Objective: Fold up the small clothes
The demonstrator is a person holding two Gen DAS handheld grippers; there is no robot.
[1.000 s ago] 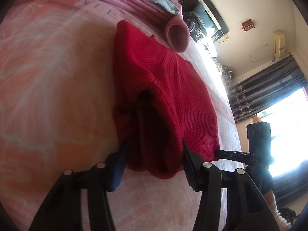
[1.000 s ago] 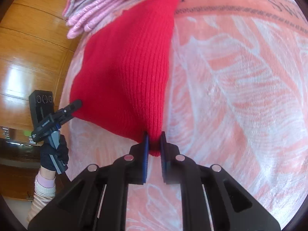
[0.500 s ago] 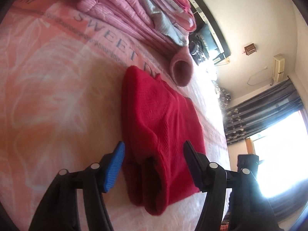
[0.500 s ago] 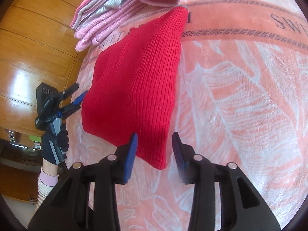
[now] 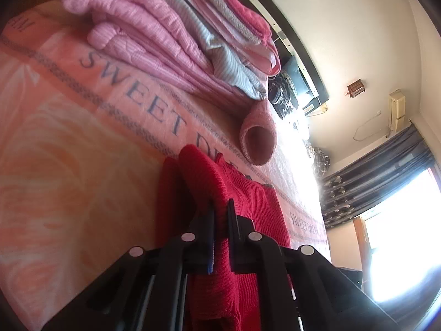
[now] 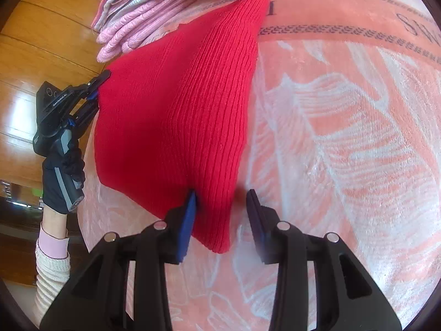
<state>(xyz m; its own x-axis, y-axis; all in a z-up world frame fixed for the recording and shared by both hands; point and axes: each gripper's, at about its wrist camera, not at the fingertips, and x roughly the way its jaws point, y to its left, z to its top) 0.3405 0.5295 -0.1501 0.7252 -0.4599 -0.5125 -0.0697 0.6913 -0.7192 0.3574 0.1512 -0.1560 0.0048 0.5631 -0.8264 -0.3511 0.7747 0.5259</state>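
One pink blanket [image 6: 344,138], wood floor [image 6: 41,41]

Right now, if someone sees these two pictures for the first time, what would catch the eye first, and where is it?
First, the bright red knitted garment lying on the pink patterned blanket. The left gripper is clamped on one edge of it, while the right gripper stands open around its near corner. Behind it, a pile of pink and striped clothes lies at the far end of the blanket.
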